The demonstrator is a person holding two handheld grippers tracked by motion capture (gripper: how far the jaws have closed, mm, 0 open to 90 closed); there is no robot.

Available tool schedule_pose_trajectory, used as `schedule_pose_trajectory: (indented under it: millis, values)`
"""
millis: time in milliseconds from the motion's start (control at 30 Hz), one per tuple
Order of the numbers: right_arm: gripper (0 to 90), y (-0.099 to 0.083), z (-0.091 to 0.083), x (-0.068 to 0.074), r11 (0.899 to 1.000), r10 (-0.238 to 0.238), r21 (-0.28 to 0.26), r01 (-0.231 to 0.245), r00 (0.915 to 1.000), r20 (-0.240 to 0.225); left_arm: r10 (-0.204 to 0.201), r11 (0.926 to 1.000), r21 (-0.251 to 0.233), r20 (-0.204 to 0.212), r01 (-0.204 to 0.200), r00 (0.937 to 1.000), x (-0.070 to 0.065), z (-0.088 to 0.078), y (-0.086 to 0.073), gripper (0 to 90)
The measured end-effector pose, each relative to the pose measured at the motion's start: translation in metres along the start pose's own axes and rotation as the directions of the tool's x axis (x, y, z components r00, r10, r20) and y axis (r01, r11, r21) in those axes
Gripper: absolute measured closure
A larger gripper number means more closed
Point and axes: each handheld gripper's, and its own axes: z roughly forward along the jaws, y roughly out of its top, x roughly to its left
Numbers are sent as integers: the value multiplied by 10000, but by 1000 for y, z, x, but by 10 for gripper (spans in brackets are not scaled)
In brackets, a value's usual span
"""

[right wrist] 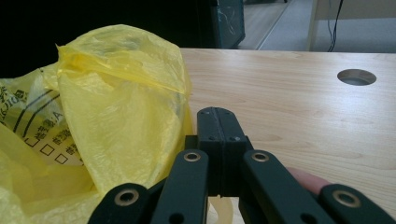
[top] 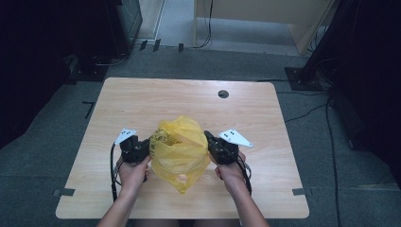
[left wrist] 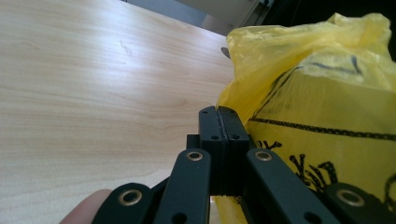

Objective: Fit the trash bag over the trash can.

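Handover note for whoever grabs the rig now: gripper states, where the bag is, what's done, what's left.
Left gripper: jaws shut, nothing visibly pinched between them, flush against the left side of the yellow plastic bag.
Right gripper: jaws shut, at the bag's right side; whether any plastic is caught cannot be told.
Bag: on the wooden table, near the person's edge, bulging, with something inside; printed black text on it.
Done: both grippers brought to the bag's flanks.
Left: probably getting a real grip on the bag; neither hold looks secure.
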Motion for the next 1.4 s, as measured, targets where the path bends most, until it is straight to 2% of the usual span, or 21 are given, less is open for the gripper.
schedule_pose_trajectory:
  millis: [133,300,400,600,700,767,833,900,1000,1133,1233,1267,1400]
  values:
    - [900,1,1,-2,9998,193,0,-193,9998,50,141,9999,-2,-86,-141,9999,-2,-1,-6,900]
    - [894,0,4,-5,9988,494,-49,-493,9988,49,315,9995,-71,-522,-319,9981,-5,-3,-17,900]
    - [826,1,1,-7,9989,473,-32,-472,9986,248,407,9989,-182,-723,-422,9965,-8,-9,-22,900]
    - [763,-4,-28,-1,9988,242,-451,-189,9924,1204,582,9974,-364,-970,-620,9936,-13,-22,-32,899]
    - [762,-13,-45,5,9982,452,-465,-391,9892,1393,727,9960,-429,-1119,-779,9911,-17,-26,-36,896]
    - [762,-21,-53,14,9989,318,-381,-271,9910,1297,798,9953,-458,-1156,-856,9901,-19,-29,-39,897]
    - [769,-26,-55,21,9999,51,-150,-33,9927,1206,895,9946,-423,-1094,-946,9900,-23,-31,-42,898]
    - [806,-27,-53,24,9999,55,-103,-41,9916,1296,1007,9934,-423,-1151,-1062,9882,-26,-34,-45,900]
    - [872,-26,-49,19,9996,220,-205,-196,9916,1277,1095,9930,-357,-834,-1128,9905,-30,-38,-51,900]
    - [900,-23,-42,14,9995,141,-289,-108,9928,1193,1501,9878,-304,-794,-1529,9855,-36,-43,-56,900]
    - [900,-19,-37,5,9985,465,-317,-440,9956,812,1549,9872,-309,-452,-1564,9869,-37,-48,-61,900]
    - [900,-18,-35,3,9984,500,-313,-479,9963,704,1622,9861,-293,-460,-1636,9857,-37,-49,-62,900]
    - [900,-12,-29,-1,9986,432,-299,-427,9989,162,1427,9891,-293,-488,-1442,9886,-38,-54,-65,900]
